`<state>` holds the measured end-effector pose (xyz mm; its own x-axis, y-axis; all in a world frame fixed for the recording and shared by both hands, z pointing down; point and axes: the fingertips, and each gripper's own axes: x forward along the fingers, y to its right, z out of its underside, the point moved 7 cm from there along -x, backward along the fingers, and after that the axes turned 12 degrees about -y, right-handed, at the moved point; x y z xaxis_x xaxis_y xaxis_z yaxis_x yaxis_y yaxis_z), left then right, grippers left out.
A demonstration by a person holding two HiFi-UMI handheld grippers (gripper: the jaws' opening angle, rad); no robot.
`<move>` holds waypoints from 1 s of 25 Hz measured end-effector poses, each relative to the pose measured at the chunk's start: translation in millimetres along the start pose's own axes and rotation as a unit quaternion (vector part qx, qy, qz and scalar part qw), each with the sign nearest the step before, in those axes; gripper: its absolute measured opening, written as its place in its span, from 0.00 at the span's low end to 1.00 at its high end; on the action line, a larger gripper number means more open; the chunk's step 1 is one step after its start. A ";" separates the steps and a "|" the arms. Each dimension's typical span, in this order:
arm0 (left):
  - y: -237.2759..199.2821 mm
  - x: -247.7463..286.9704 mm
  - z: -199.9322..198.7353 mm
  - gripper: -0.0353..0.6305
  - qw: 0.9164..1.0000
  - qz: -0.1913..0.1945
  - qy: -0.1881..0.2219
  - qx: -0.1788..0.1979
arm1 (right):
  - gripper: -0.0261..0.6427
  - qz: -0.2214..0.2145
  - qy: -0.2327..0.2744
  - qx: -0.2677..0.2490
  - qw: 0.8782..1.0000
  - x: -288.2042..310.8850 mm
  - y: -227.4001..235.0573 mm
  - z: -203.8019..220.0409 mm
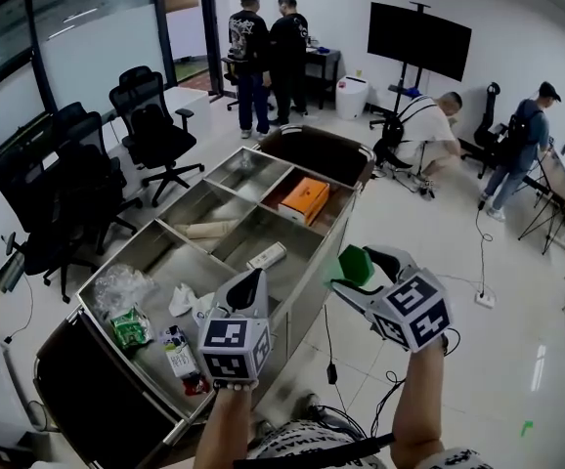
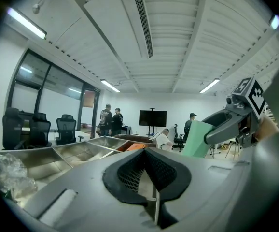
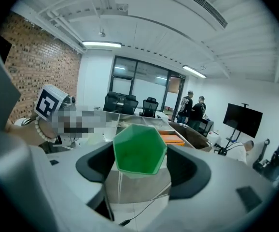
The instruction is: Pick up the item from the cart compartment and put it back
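My right gripper (image 1: 357,268) is shut on a green hexagonal container (image 1: 354,264), held in the air to the right of the metal cart (image 1: 298,283), outside its rim. The right gripper view shows the green container (image 3: 139,151) gripped between both dark pads (image 3: 99,162). My left gripper (image 1: 248,291) hovers over the cart's near compartments with its jaws closed together and nothing in them. From the left gripper view, the closed tips (image 2: 146,154) point over the cart, and the green container (image 2: 197,139) shows at right.
The cart compartments hold an orange box (image 1: 305,199), a white remote-like item (image 1: 266,256), a cardboard tube (image 1: 209,230), a plastic bag (image 1: 116,286), a green packet (image 1: 131,328) and a carton (image 1: 179,352). Office chairs (image 1: 155,130) stand left. Cables (image 1: 330,369) lie on the floor. People stand behind.
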<state>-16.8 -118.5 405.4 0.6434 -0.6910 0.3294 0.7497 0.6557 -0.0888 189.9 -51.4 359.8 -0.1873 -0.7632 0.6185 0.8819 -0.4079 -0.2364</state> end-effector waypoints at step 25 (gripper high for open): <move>-0.2 5.4 -7.6 0.06 0.999 0.031 0.022 -0.013 | 0.56 0.001 0.018 0.035 0.999 -3.9 3.0 10.6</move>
<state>-12.3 -124.7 400.0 0.6950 -0.6619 0.2808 0.7111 0.6904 -0.1328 197.8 -44.4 364.6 -0.1998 -0.7823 0.5900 0.9103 -0.3710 -0.1836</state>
